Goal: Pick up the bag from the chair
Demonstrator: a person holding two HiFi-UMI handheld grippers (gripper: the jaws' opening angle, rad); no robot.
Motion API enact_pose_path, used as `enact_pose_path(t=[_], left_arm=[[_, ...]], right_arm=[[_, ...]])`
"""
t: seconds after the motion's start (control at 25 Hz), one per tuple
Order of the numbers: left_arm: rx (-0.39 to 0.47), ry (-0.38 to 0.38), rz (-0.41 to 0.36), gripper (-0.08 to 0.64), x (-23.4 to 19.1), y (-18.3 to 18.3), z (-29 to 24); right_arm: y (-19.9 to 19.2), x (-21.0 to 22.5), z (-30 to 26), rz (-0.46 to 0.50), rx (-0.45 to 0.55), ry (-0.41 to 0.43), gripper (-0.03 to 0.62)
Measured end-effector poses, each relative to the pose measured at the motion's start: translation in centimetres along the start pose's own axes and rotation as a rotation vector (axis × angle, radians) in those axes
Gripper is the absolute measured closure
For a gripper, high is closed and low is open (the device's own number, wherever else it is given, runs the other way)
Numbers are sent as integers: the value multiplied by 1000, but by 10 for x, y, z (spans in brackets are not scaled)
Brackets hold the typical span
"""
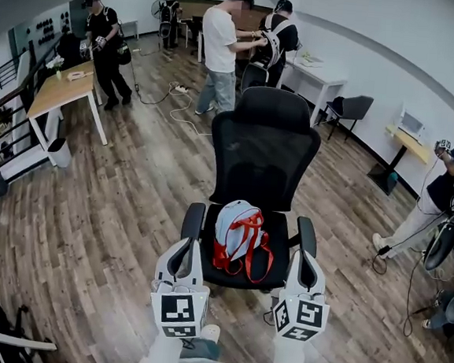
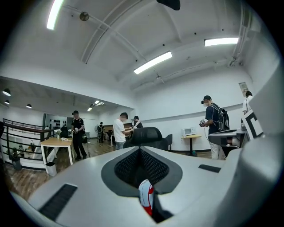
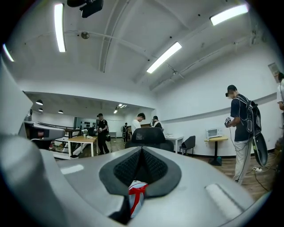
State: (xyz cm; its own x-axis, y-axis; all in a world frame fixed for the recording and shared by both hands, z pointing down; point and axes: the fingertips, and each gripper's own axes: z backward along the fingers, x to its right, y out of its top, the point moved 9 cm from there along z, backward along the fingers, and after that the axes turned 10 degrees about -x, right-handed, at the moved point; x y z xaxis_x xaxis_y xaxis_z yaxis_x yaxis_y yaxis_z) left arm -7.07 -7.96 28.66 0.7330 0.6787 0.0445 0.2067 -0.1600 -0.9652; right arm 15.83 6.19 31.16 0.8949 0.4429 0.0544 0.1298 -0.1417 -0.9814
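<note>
Two grippers sat low in the head view, the left gripper and the right gripper, each with its jaws pressed together on nothing, flanking the front of the black office chair. The pale blue backpack with red straps lay on the seat at frame centre. Closed jaws could shove the bag or swivel the chair rather than catch a strap.

In the left gripper view, only a sliver of backpack showed at lower centre, below the shut jaws.

The right gripper view gave the same: a sliver of backpack, its top handle impossible to make out.
</note>
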Motion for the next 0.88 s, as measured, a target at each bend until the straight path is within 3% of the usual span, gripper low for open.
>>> enact_pose_path(t=[0.32, 0.88], left_arm=[[-30, -16, -1, 554, -23, 7, -74], [-175, 23, 54, 554, -39, -31, -147]], right_arm=[[4, 5, -78, -5, -31, -23, 581], [-30, 27, -168, 9, -182, -1, 581]])
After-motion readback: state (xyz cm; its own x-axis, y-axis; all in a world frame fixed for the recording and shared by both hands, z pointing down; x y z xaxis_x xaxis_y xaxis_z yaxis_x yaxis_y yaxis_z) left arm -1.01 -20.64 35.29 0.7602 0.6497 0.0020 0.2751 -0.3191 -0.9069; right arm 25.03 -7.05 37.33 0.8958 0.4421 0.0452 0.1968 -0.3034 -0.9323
